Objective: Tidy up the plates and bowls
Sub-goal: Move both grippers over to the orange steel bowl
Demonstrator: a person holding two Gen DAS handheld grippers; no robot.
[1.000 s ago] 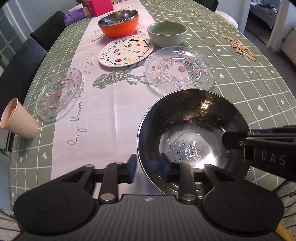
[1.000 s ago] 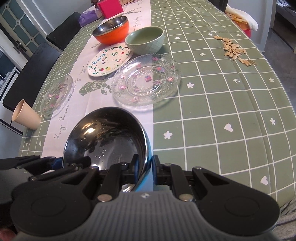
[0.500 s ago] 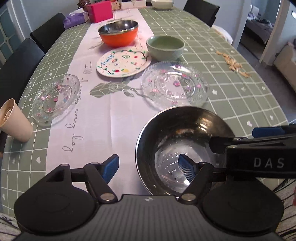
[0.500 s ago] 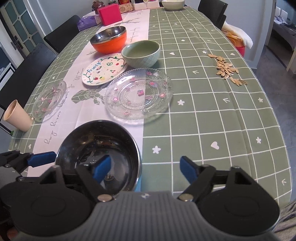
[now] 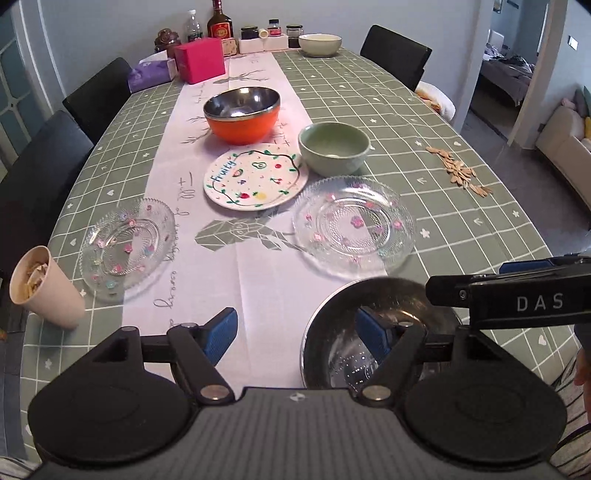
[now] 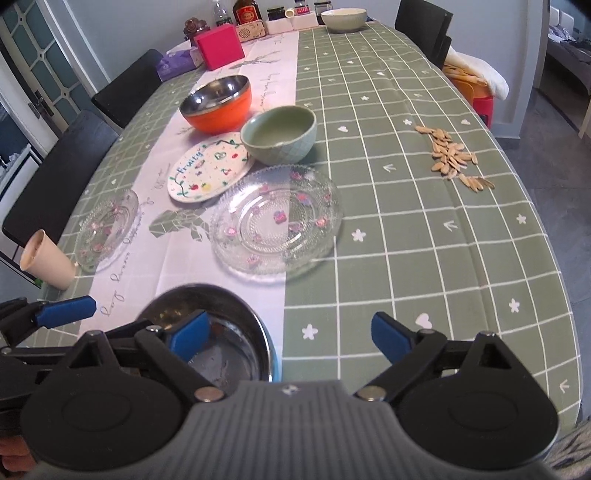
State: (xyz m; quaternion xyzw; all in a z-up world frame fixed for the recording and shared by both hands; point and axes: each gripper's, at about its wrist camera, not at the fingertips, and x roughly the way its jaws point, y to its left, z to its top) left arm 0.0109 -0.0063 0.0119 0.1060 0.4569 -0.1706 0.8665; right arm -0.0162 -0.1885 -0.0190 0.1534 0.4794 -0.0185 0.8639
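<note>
We can read "Fruity" in blue on the painted plate [image 5: 255, 176], with small fruits drawn around it. The white letters "DAS" sit on the side of the right tongs [image 6: 291, 338] where they poke into the left camera's view. Curly grey writing runs along the white cloth strip [image 5: 255, 273], but we cannot make out the words. A bottle [image 5: 220, 22] with a red label stands at the far end; its label is too small to read.

Our left tongs [image 5: 297, 330] point down at the near edge of the counter [image 5: 461, 221]. Their blue tips are spread wide and hold nothing. One tip hangs over the white strip and the other hangs over the steel bowl [image 5: 384, 332].

Our right tongs also point down, and their tips have just been opening wide. Nothing is pinched between them. One tip is over the steel bowl and the other is over the green cloth.

The steel bowl sits on the counter at the near edge, between the two tongs. Just past it is the big glass plate [image 5: 354, 225]. The small glass plate [image 5: 127, 247] lies to the left, near a paper cup [image 5: 44, 290]. The green bowl [image 5: 334, 147] and the orange bowl [image 5: 242, 113] stand behind the painted plate. Another pale bowl [image 5: 320, 44] is far away at the end.
</note>
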